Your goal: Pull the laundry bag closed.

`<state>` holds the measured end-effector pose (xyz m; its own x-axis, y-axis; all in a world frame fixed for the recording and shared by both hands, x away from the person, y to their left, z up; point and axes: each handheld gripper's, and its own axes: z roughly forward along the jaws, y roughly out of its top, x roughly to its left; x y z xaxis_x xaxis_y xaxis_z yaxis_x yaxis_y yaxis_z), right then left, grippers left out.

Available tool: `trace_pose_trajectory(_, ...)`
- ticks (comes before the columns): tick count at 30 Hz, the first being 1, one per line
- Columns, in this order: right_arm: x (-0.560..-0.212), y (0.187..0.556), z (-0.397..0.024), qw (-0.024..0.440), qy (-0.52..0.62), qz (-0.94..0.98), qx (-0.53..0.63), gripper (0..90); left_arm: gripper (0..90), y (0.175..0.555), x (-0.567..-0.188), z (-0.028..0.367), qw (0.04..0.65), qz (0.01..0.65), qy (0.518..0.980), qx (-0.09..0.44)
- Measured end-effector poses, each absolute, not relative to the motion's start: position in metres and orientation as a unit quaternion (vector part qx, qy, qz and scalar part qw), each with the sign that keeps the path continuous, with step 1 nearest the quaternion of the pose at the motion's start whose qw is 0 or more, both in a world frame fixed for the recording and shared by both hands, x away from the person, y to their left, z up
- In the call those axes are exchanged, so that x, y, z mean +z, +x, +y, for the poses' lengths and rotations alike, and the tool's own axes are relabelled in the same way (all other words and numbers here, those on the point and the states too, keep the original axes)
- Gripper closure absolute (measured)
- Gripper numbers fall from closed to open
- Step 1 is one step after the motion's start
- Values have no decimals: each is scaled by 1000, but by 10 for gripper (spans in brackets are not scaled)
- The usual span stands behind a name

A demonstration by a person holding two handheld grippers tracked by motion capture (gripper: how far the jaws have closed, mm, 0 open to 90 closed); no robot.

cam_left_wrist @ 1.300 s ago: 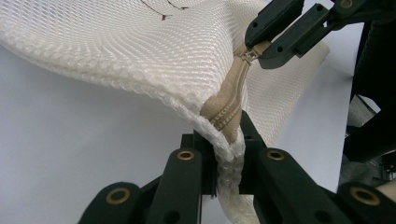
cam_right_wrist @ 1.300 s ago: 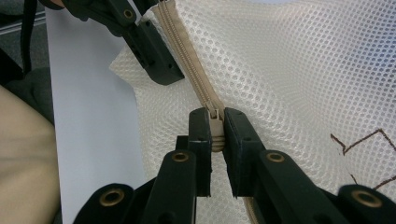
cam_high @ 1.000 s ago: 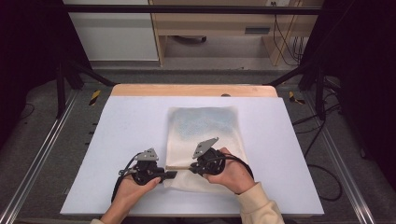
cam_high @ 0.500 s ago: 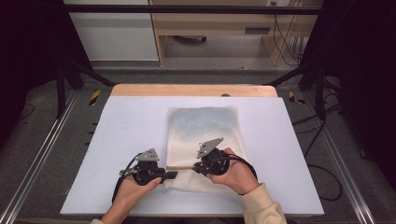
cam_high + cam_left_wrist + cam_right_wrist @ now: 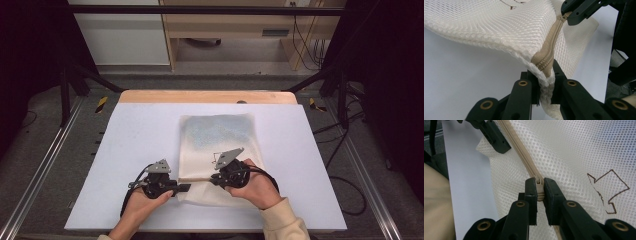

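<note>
A white mesh bag (image 5: 220, 135) with a beige zipper (image 5: 551, 47) lies on the white table (image 5: 125, 140). My left gripper (image 5: 184, 188) is at the bag's near left corner, shut on the bag's edge at the zipper's end (image 5: 545, 82). My right gripper (image 5: 212, 179) sits a short way to the right along the zipper. Its jaws are shut on the zipper pull (image 5: 539, 185). The zipper tape (image 5: 520, 152) runs taut from the pull toward the left gripper (image 5: 495, 138). The bag's corner is lifted a little off the table.
A brown arrow outline (image 5: 607, 187) is drawn on the mesh beside the zipper. A wooden strip (image 5: 200, 96) borders the table's far edge. Metal rails flank the table, and cables (image 5: 350, 200) lie on the floor at the right.
My right gripper has slid a little to the right along the zipper with the pull, widening the gap to the left gripper. The left gripper has held its place.
</note>
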<state>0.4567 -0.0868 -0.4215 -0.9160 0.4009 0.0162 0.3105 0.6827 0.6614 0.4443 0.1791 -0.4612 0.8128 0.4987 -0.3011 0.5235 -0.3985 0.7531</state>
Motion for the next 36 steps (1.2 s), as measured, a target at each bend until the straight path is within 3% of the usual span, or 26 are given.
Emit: trace_pose_trajectory(36,-420,455,-115,74,216,910,347,820,820,444,-462,177,452,300,840,-12)
